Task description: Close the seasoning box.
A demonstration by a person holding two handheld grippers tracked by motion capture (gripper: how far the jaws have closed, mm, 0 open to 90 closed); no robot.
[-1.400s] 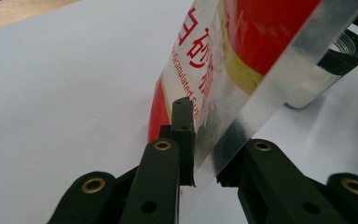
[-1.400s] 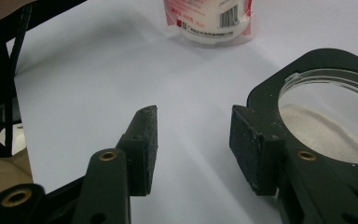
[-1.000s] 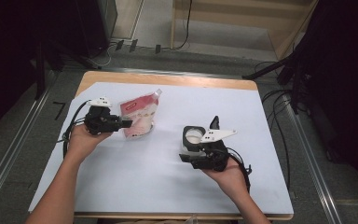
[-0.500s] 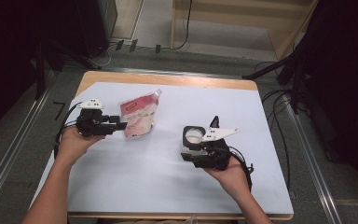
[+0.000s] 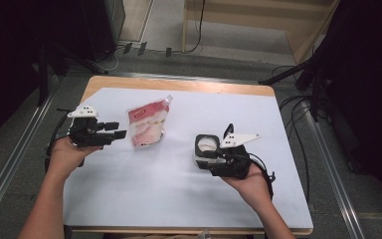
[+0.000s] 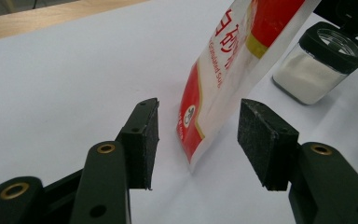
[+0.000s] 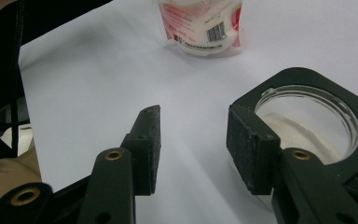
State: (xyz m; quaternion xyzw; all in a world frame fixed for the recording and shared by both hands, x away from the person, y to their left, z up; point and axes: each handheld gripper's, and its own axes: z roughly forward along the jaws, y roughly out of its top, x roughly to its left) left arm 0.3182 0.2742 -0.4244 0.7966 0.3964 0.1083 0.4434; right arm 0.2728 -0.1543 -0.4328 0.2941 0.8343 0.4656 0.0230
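Fingers (image 6: 149,140) of left gripper (image 6: 198,142) apart beside pouch (image 6: 223,79)

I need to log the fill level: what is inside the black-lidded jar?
White granules fill the lower part of the jar; its lid is open. The bottom layer is hidden.

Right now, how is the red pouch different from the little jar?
The pouch is soft, red and white with print; the jar is hard, clear, with a black rim. The pouch is larger, the jar small and squat. The pouch has a corner spout; the jar's top is wide open. Both rest on the white table.
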